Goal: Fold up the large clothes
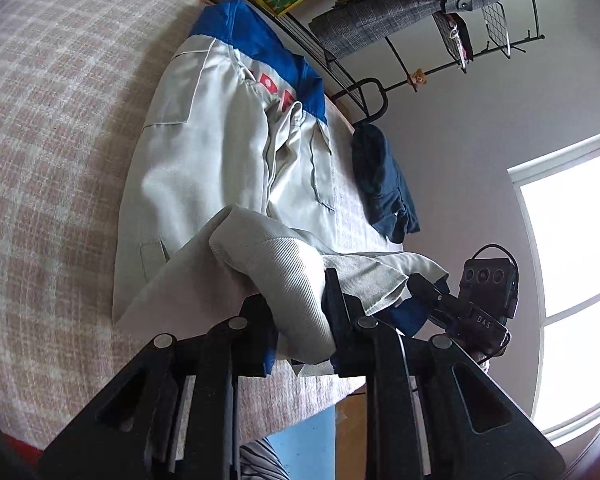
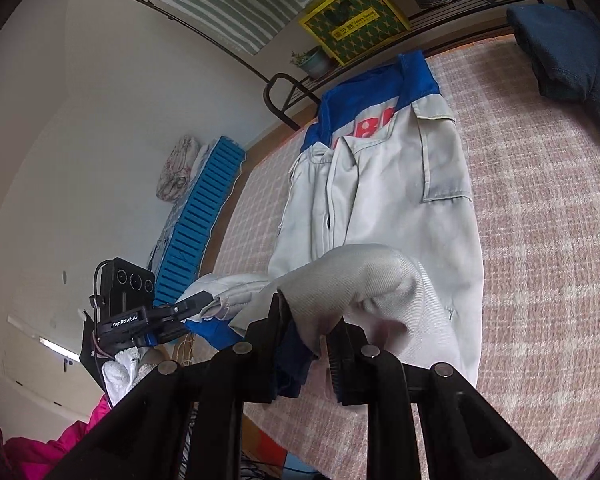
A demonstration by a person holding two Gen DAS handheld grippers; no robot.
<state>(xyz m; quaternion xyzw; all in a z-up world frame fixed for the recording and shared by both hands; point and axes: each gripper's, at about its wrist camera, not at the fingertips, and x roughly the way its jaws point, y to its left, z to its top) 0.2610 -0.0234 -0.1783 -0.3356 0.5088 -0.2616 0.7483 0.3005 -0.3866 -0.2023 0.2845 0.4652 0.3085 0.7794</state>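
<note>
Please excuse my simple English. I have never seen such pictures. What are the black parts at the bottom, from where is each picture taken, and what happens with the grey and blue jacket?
No robot: a person holds a two-finger gripper in each hand, each carrying a camera that looks along its fingers. One picture comes from the left gripper, the other from the right gripper; each also sees the other. A grey and blue jacket lies on a checked cover, with a dark blue garment beside it. Both grippers pinch the jacket's near edge, raised off the cover.
</note>
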